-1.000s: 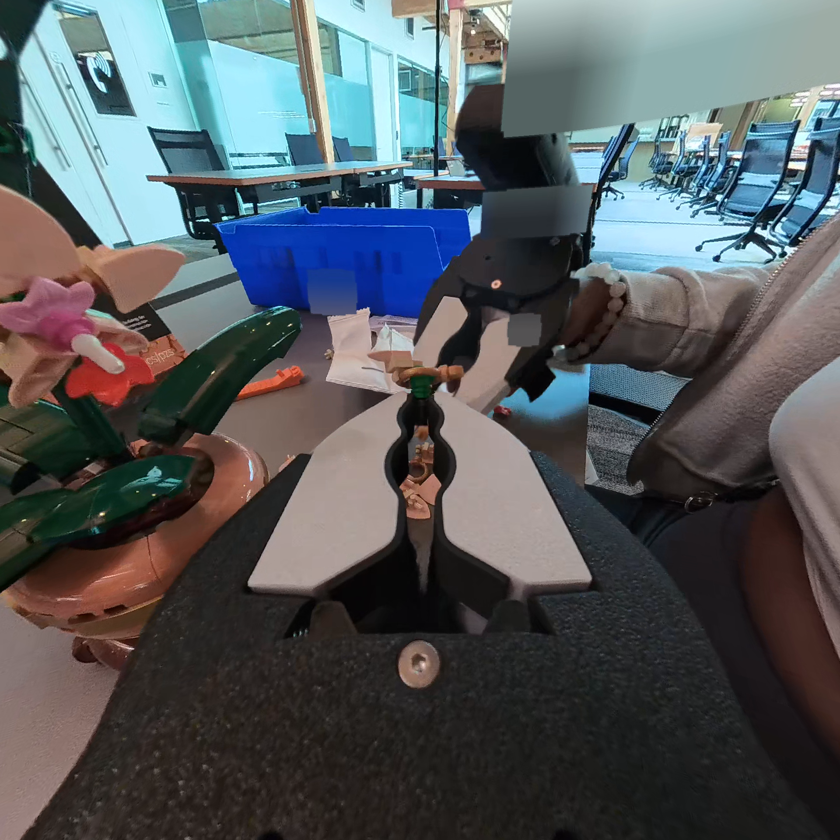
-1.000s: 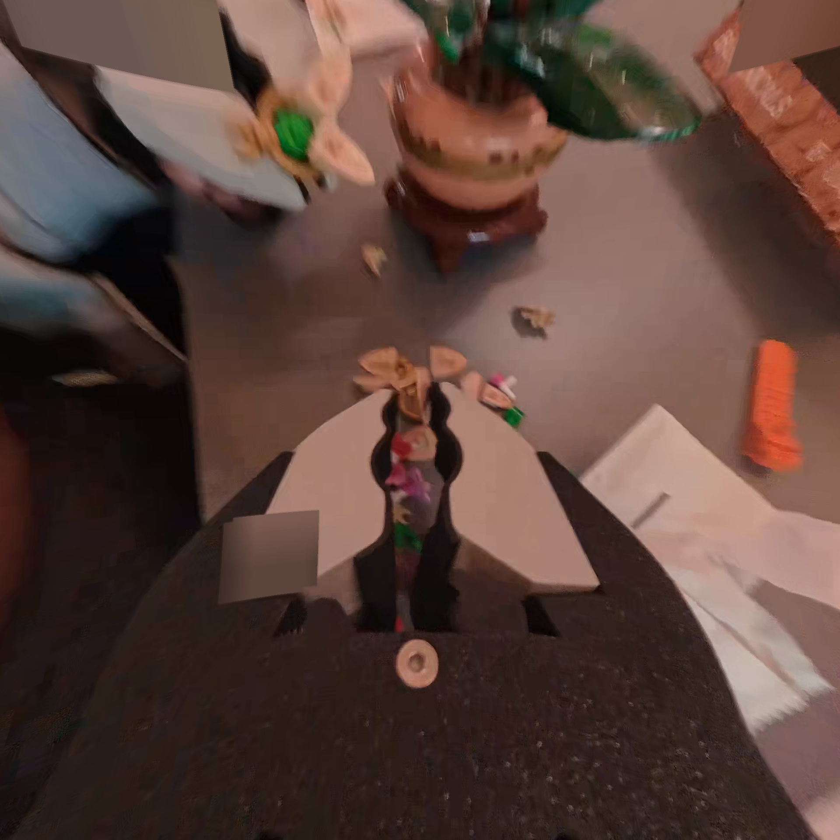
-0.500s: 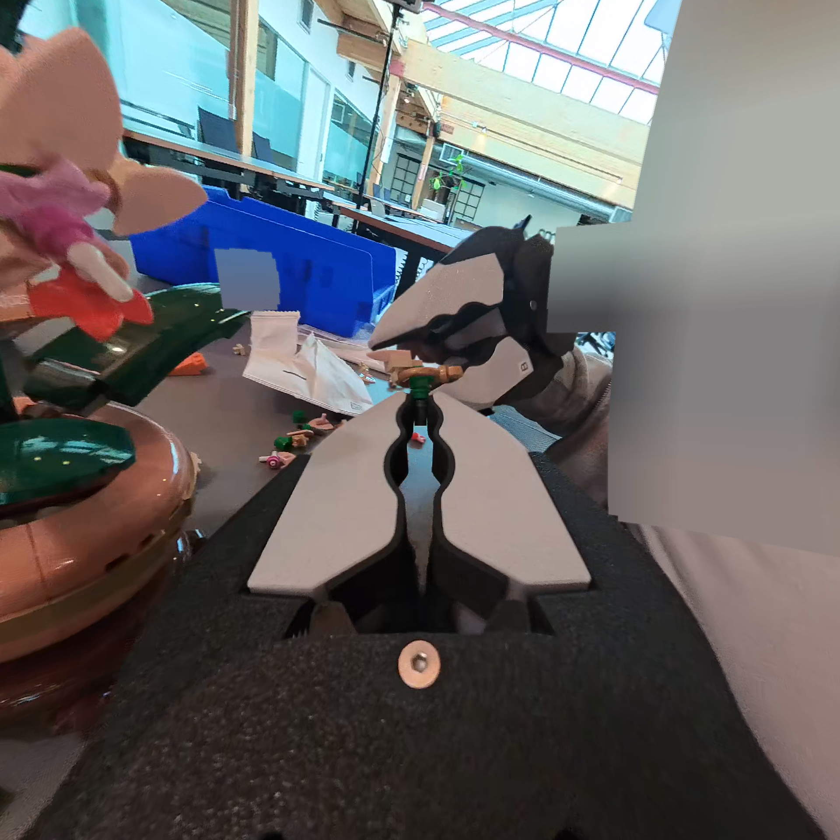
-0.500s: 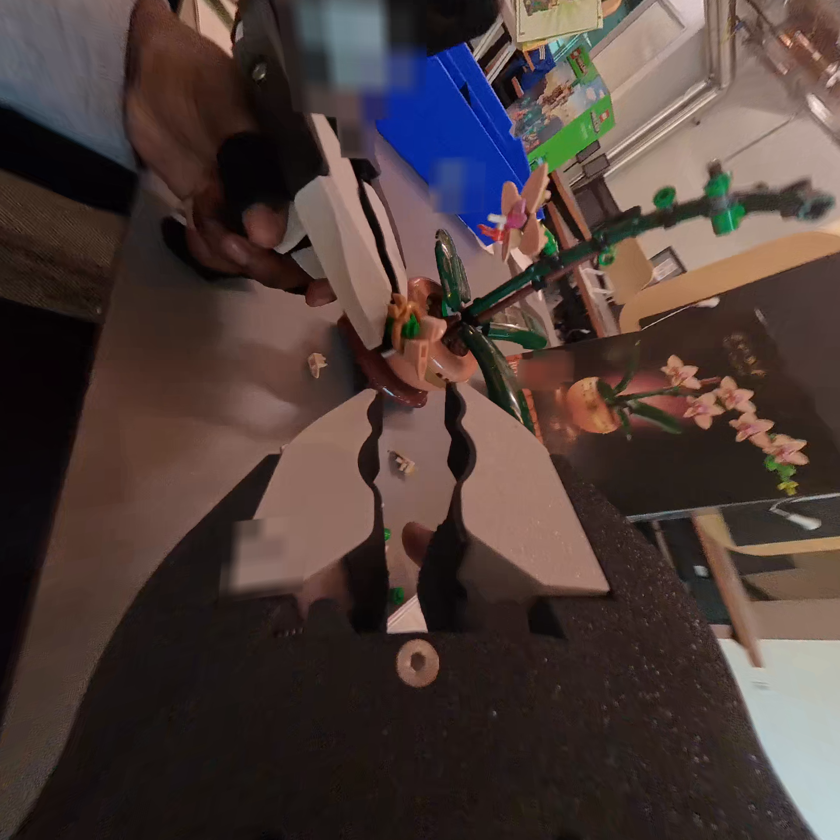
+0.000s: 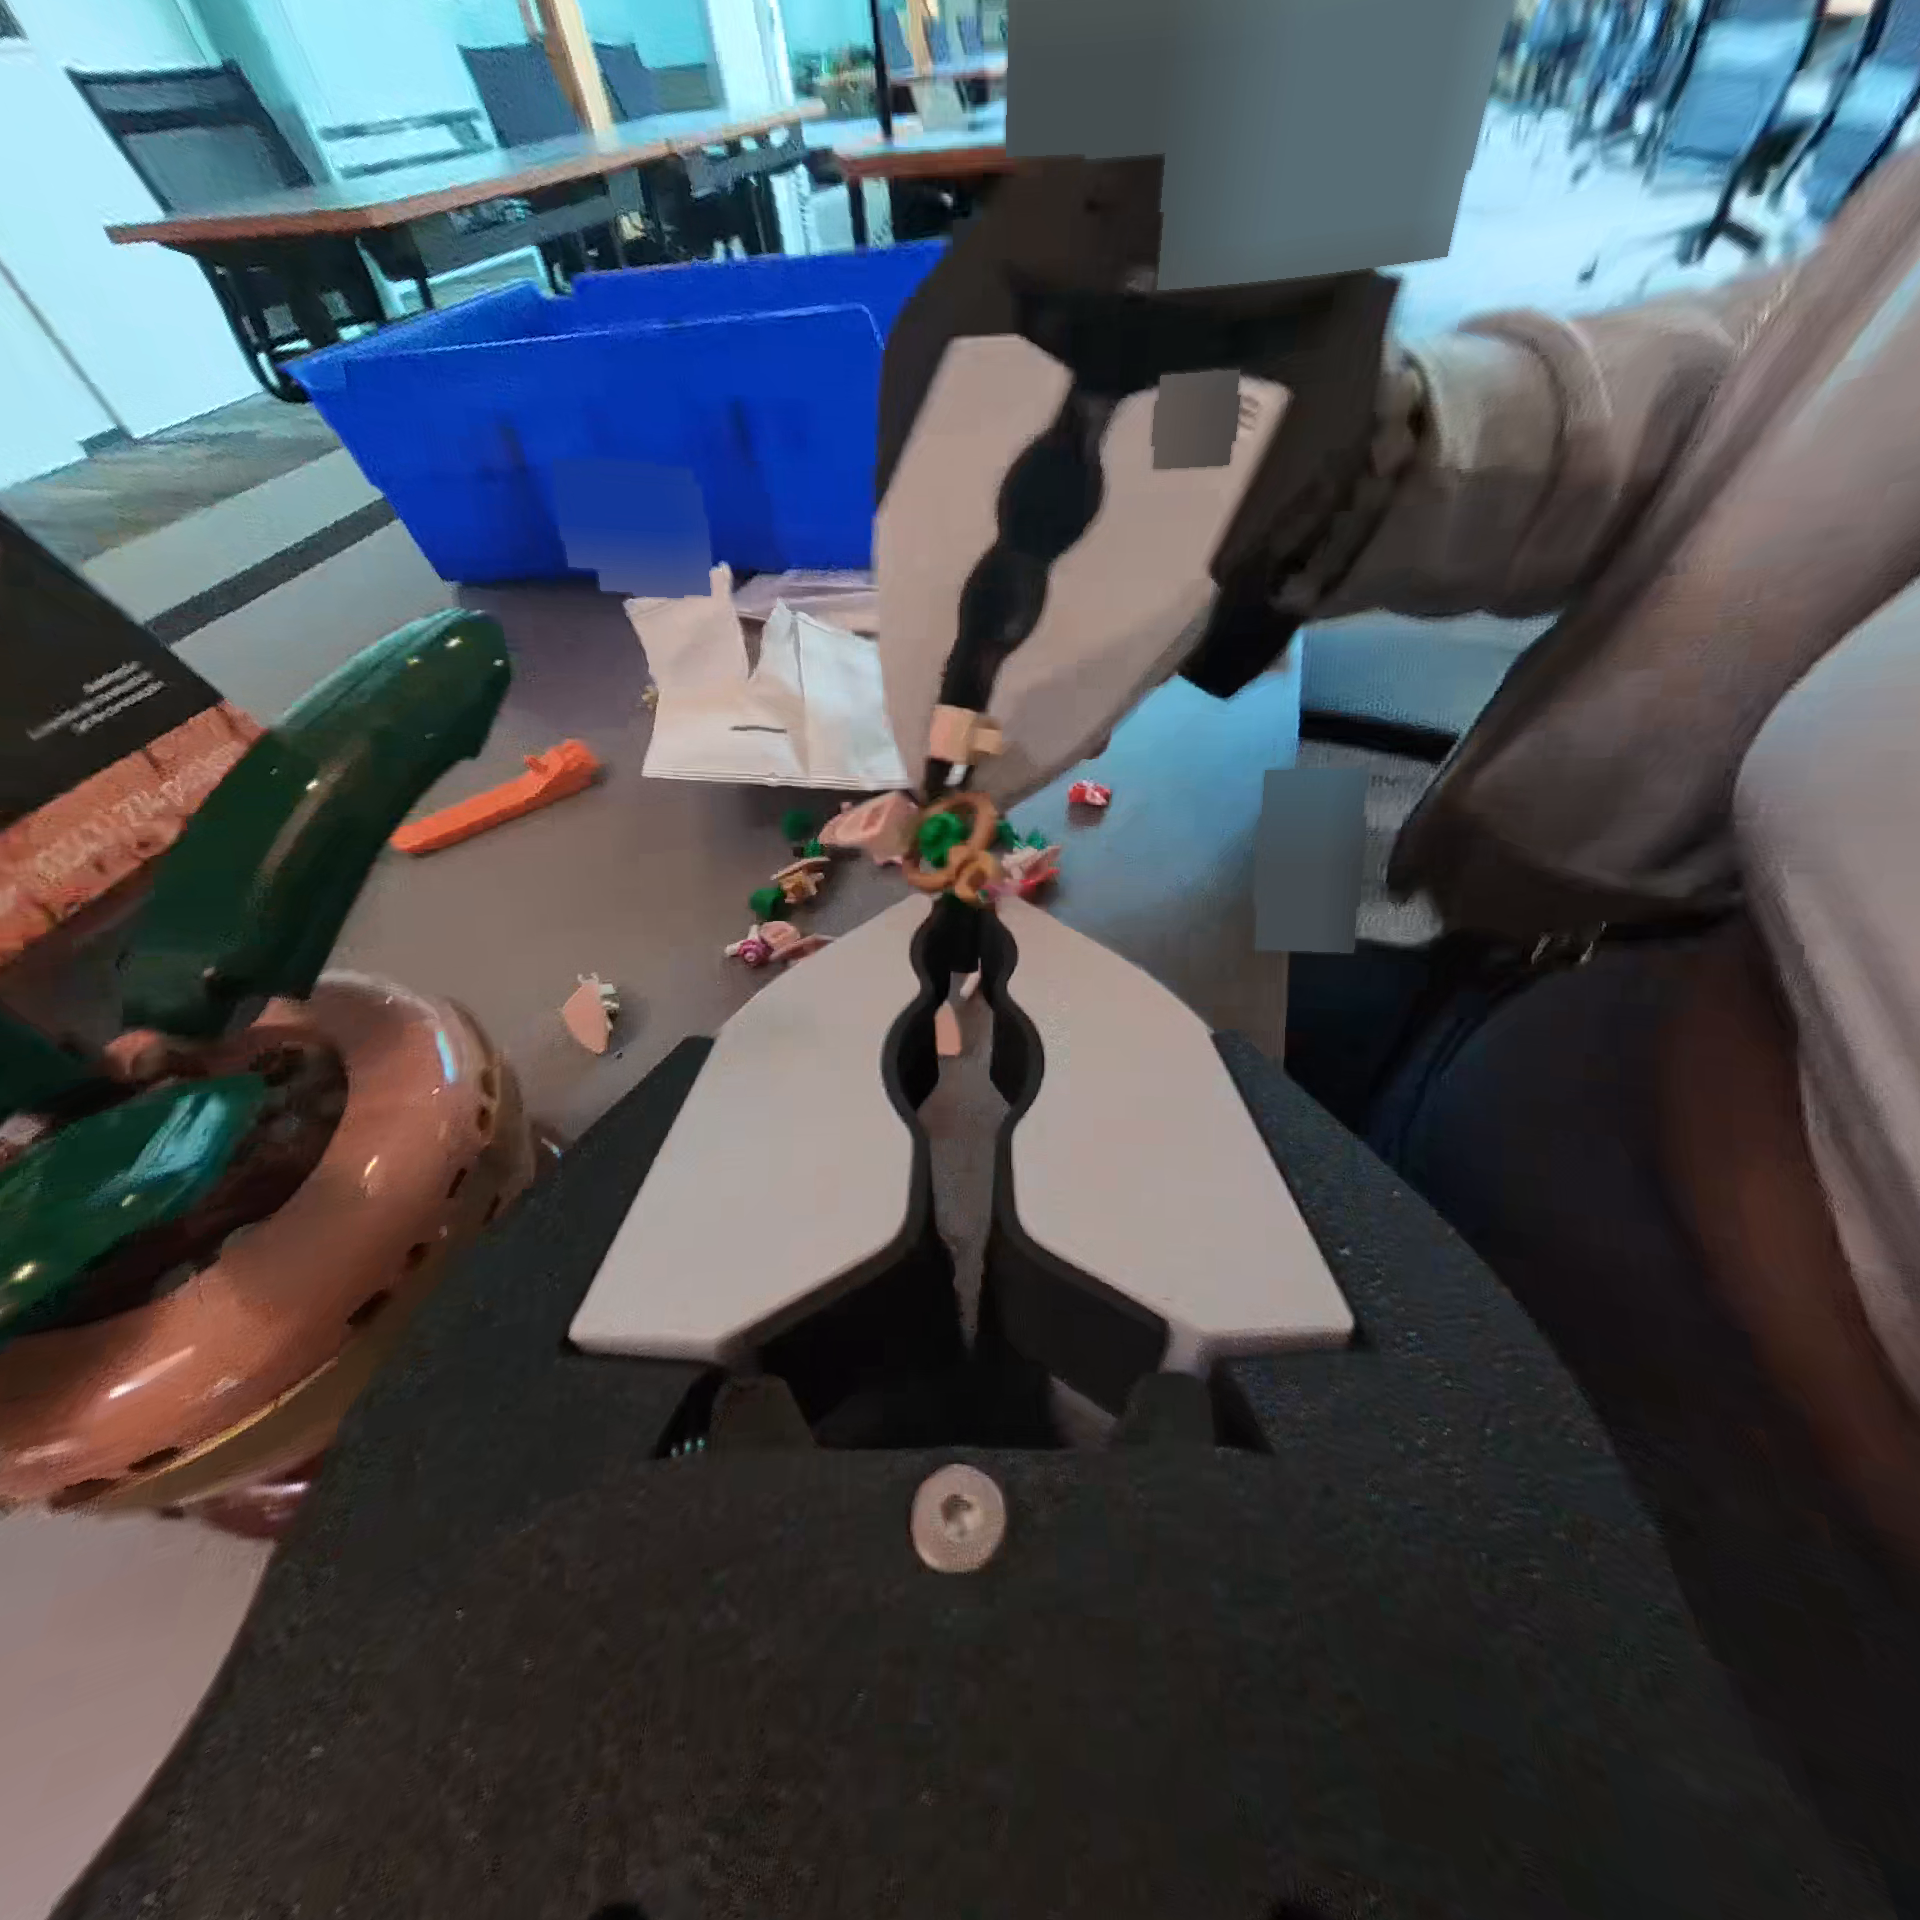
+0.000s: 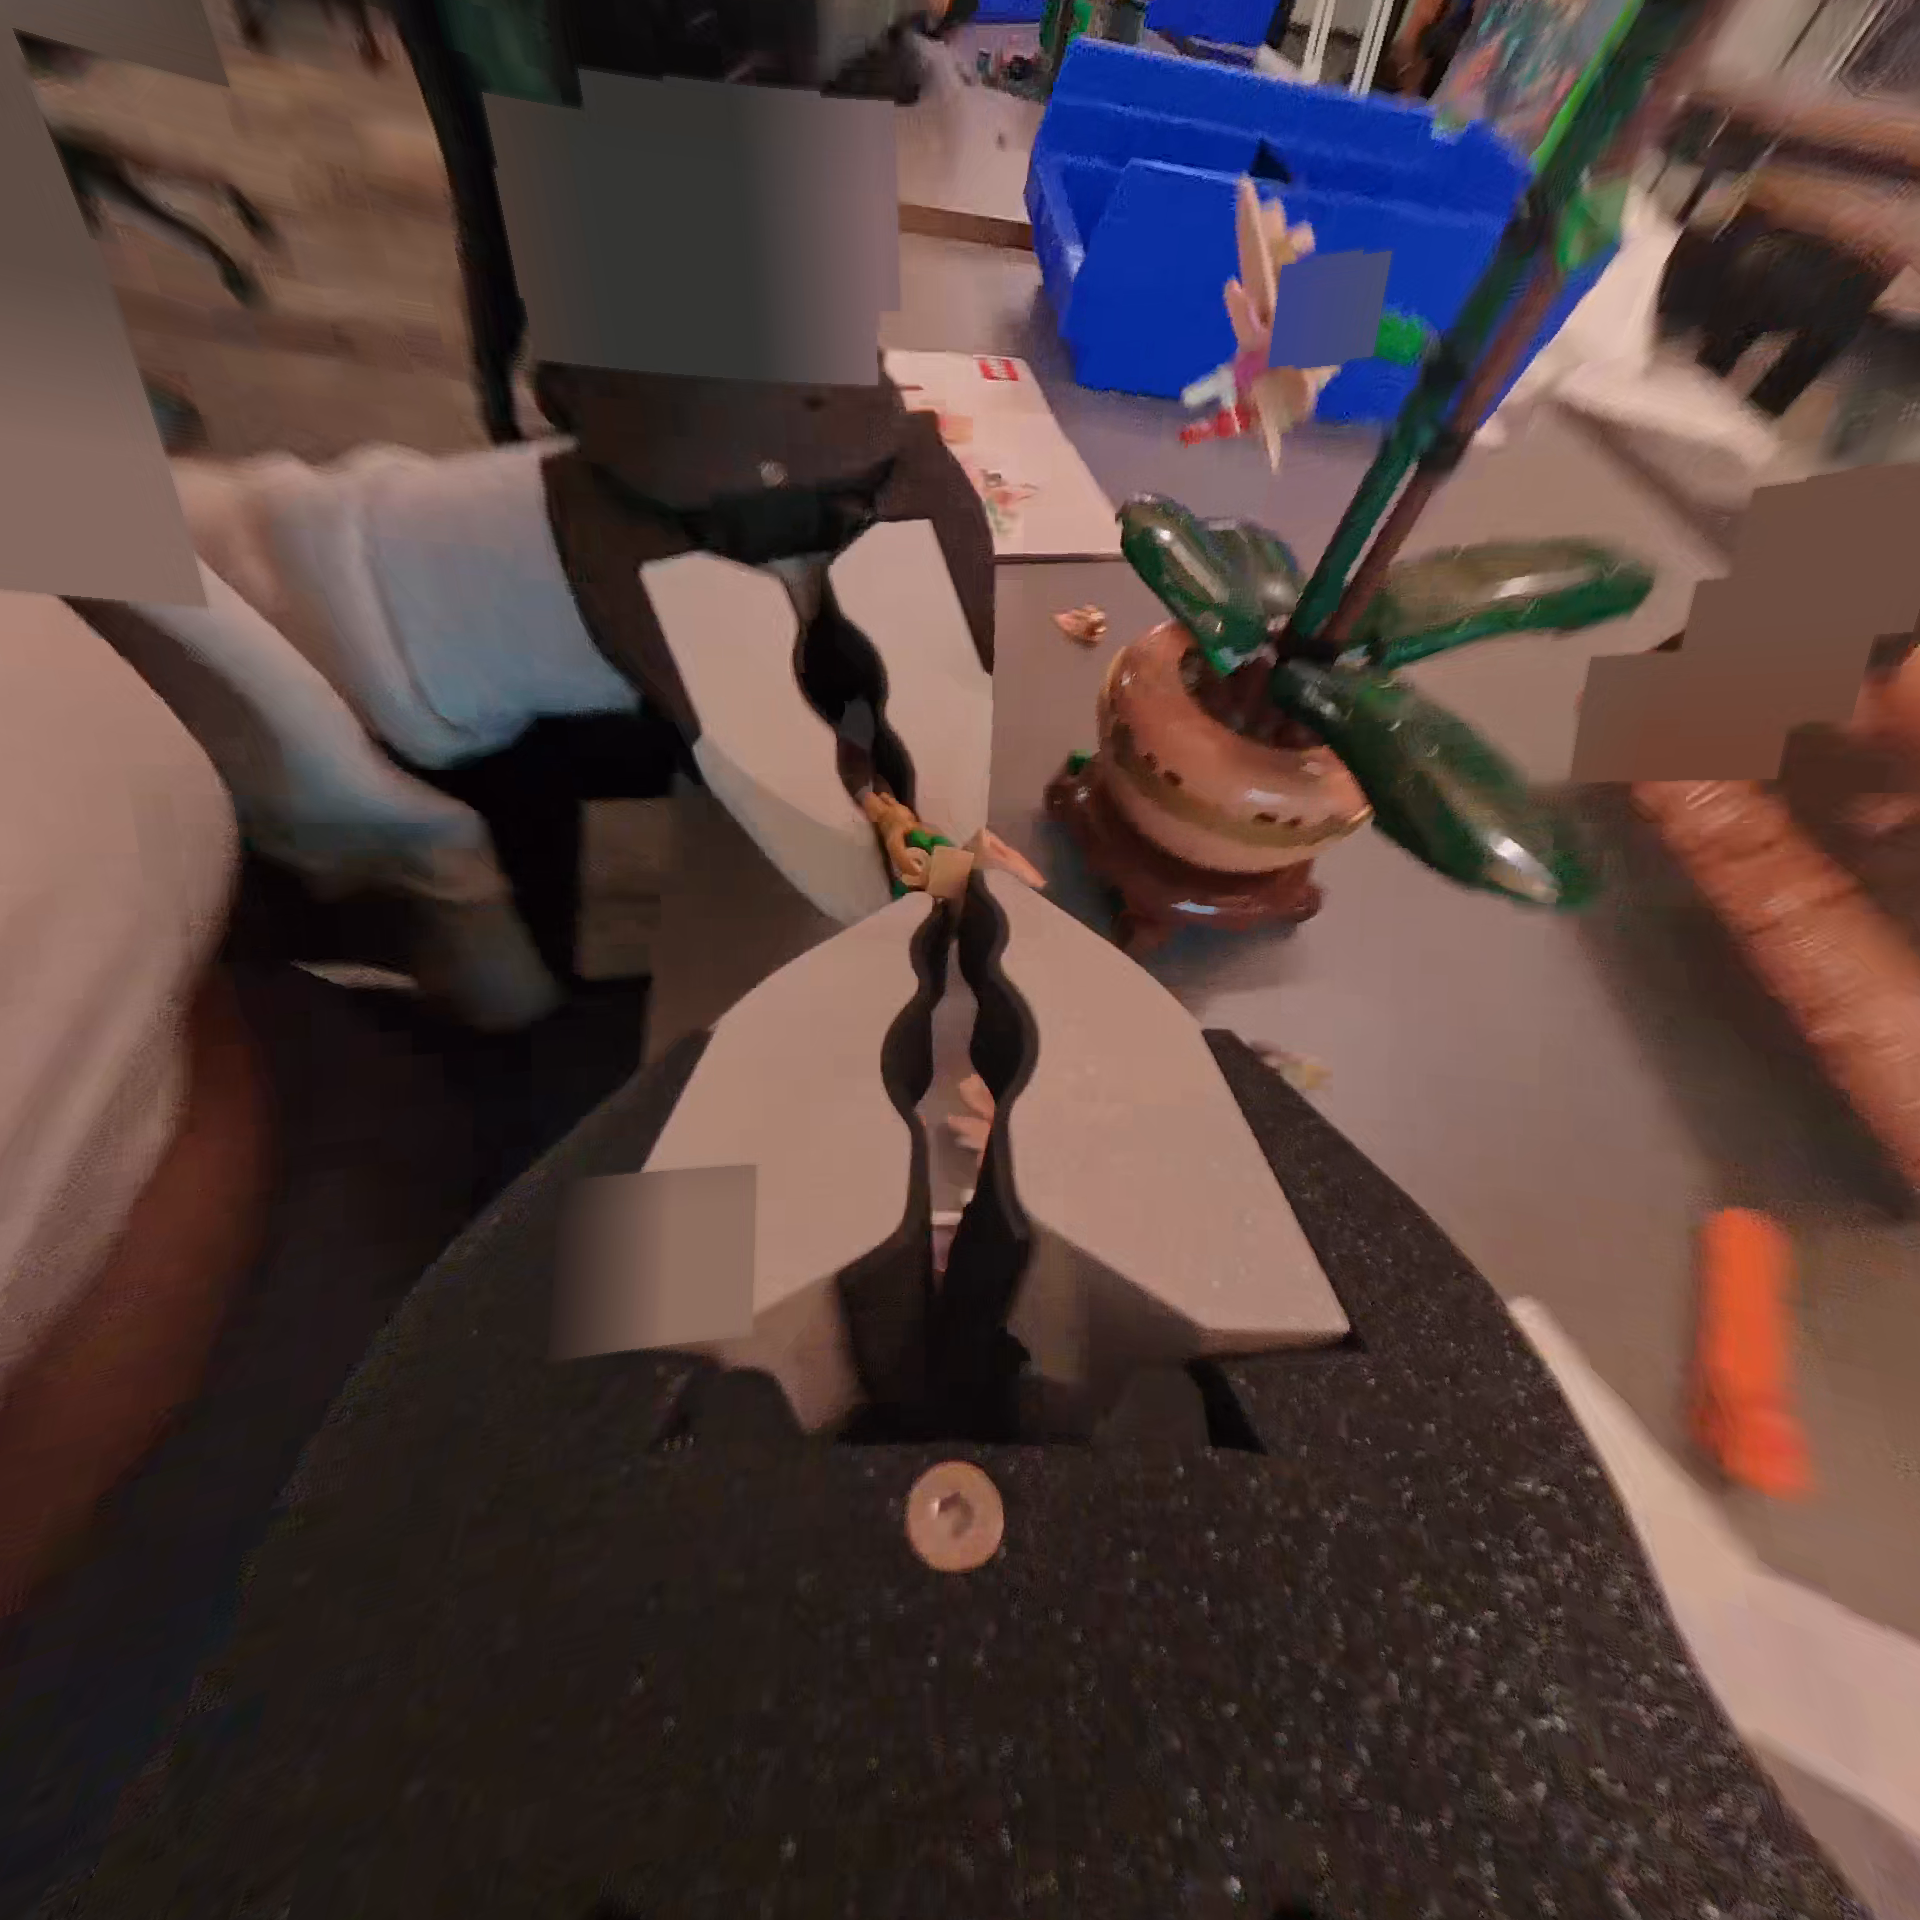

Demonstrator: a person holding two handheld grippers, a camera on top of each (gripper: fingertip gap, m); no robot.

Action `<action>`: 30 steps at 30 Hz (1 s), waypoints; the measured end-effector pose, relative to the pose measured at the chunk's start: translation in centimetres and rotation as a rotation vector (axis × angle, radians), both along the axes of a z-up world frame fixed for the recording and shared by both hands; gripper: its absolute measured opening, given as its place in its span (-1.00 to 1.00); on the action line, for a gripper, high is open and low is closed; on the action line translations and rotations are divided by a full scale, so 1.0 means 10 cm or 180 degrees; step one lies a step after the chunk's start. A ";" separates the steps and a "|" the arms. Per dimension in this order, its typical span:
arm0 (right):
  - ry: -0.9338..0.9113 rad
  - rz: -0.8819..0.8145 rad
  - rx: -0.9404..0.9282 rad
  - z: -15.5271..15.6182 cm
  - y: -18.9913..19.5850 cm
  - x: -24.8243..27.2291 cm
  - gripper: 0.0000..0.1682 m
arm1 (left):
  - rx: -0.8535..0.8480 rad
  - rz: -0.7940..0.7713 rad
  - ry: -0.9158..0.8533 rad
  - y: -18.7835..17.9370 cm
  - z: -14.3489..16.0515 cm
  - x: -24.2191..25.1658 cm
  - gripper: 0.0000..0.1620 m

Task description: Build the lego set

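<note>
We have the left tongs [image 5: 951, 914] pinching the green-and-gold flower core [image 5: 948, 844] above the tabletop's [image 5: 582, 894] near edge; the right tongs [image 5: 951, 764], pinching a tan petal [image 5: 964, 736], meet it tip to tip from directly opposite.

Blue bin [image 5: 623, 416] (office chairs [image 5: 177, 135] behind)

Wooden desks [image 5: 457, 197], office chairs [image 5: 166, 135], glass walls [image 5: 395, 73]

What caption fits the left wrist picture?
Left gripper holds a green-and-tan flower piece while the right gripper brings a tan petal.
</note>
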State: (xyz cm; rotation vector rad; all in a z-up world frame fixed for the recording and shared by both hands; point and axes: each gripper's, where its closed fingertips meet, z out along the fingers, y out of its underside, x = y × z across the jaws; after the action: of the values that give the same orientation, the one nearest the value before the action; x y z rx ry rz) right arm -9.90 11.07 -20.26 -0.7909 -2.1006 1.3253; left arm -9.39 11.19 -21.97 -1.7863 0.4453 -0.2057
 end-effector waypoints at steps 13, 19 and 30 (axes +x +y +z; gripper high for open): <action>-0.0645 -0.0498 0.1489 -0.71 0.60 -0.03 -0.54 | -0.0327 0.0390 -0.0190 0.09 -0.11 -0.15 -0.94; -0.0499 -0.0687 0.0827 -0.45 0.57 -0.14 -0.73 | -0.0525 0.0656 0.0137 0.10 -0.24 -0.27 -0.89; -0.1536 -0.0949 0.0408 -0.82 0.34 -0.37 -0.66 | -0.0241 0.0758 0.0152 0.05 -0.13 -0.34 -0.78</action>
State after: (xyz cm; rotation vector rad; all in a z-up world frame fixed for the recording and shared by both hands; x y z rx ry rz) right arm -13.59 14.46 -28.48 -1.4136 -2.2739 0.8927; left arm -12.78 11.72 -23.23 -1.9039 0.2579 -0.0133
